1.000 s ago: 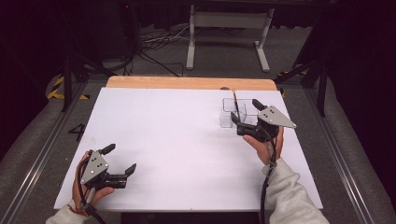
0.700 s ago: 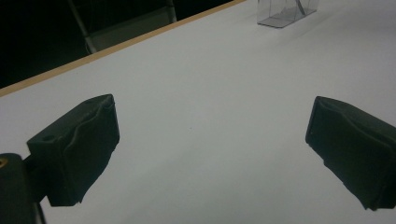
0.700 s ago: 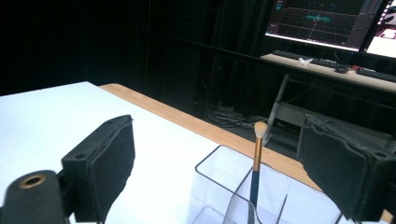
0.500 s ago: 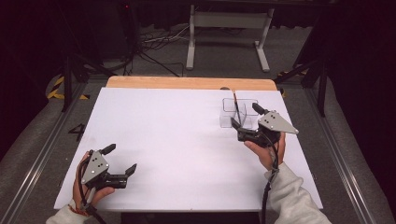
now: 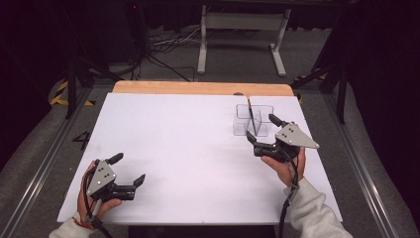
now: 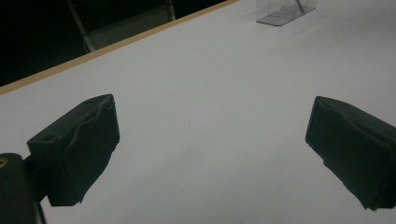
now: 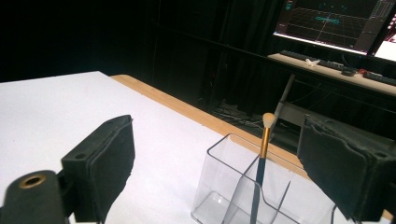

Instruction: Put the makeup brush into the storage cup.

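A clear plastic organiser box [image 5: 243, 120] with compartments stands at the far right of the white table [image 5: 188, 148]. In it a brush [image 5: 252, 117] stands upright, with a dark handle, a gold ferrule and a pale tip. My right gripper [image 5: 259, 127] is open just in front of the box and holds nothing. In the right gripper view the brush [image 7: 260, 163] and the box [image 7: 219, 186] sit between the wide-apart jaws of the right gripper [image 7: 219, 161]. My left gripper [image 5: 130, 167] rests open and empty near the front left corner. In the left gripper view, the left gripper [image 6: 210, 149] faces the box [image 6: 285, 11] far off.
A wooden strip [image 5: 198, 88] edges the table's far side. Beyond it a white metal stand [image 5: 237, 34] and cables [image 5: 163, 47] lie on the floor. A lit monitor [image 7: 336, 21] and a desk show in the right gripper view.
My right gripper has drawn back a little from the box, toward the person and to the right. The left gripper has not moved.
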Available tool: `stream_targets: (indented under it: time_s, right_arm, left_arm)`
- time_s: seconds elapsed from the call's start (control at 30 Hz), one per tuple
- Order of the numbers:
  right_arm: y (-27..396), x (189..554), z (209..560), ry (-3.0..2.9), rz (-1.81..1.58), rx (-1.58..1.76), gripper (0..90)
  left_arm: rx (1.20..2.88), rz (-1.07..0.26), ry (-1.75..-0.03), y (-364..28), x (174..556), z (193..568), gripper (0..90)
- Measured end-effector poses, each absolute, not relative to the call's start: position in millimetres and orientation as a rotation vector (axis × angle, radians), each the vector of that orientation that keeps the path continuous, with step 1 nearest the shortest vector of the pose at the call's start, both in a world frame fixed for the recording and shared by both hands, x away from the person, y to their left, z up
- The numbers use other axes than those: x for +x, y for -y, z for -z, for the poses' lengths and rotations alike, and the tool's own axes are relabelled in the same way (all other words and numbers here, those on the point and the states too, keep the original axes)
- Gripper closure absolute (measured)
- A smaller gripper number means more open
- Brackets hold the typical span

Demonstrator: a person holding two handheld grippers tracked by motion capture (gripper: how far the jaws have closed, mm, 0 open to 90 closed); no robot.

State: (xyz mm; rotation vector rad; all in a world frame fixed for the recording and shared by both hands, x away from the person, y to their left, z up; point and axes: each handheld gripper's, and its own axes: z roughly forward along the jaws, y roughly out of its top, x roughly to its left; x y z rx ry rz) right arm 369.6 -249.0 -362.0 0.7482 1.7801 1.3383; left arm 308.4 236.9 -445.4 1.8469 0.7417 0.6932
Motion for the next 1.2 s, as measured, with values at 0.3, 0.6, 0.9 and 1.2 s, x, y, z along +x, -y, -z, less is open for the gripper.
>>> stream_targets:
  time_s: [0.3, 0.6, 0.9, 1.2]
  right_arm:
    - [252, 362, 363, -1.788, -1.340, 0.742, 11.6]
    - [253, 354, 366, -1.812, -1.313, 0.713, 11.6]
    - [252, 348, 373, -1.839, -1.279, 0.692, 11.8]
    - [254, 343, 381, -1.856, -1.239, 0.673, 11.7]
  left_arm:
    - [1.849, -0.697, -0.736, -237, 309, 446, 3.5]
    - [1.853, -0.694, -0.735, -236, 309, 446, 3.5]
    - [1.856, -0.690, -0.731, -236, 309, 446, 3.5]
    - [1.856, -0.692, -0.731, -235, 309, 446, 3.5]
